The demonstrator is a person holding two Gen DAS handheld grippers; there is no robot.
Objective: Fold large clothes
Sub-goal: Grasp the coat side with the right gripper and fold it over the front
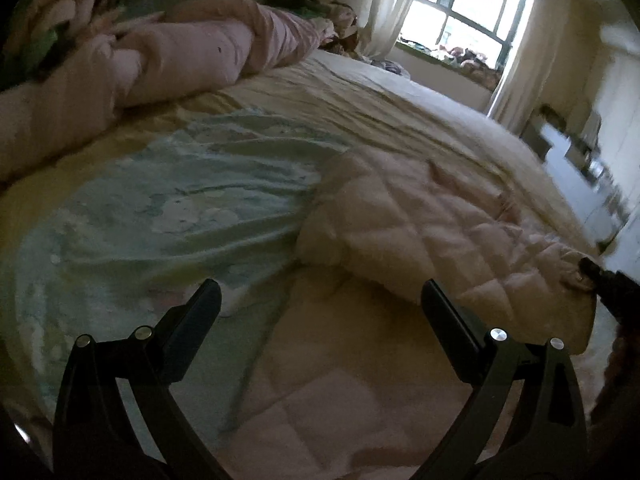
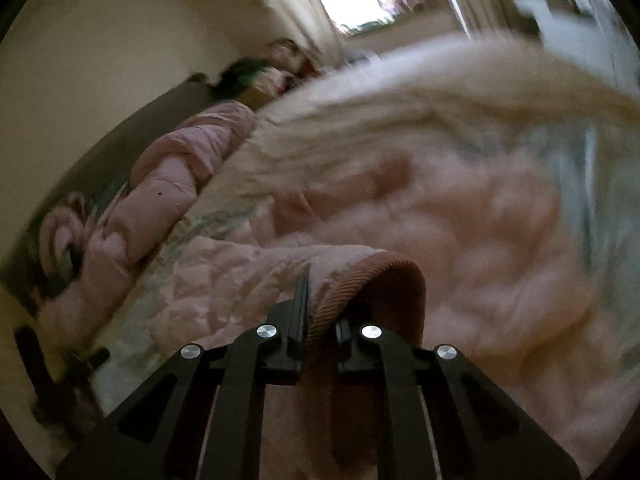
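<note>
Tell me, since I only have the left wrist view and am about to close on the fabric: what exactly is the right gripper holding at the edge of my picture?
Observer: The right gripper is shut on the ribbed cuff of the pink quilted jacket.
Operator: Is the cuff lying on the bed or lifted?
Observer: It arches up over the fingers; whether it clears the bed sheet I cannot tell, the right view is blurred.
Operator: And my left gripper?
Observer: The left gripper is open above the jacket, holding nothing. In the right wrist view a dark shape at the lower left edge may be it, but it is too blurred to say.
</note>
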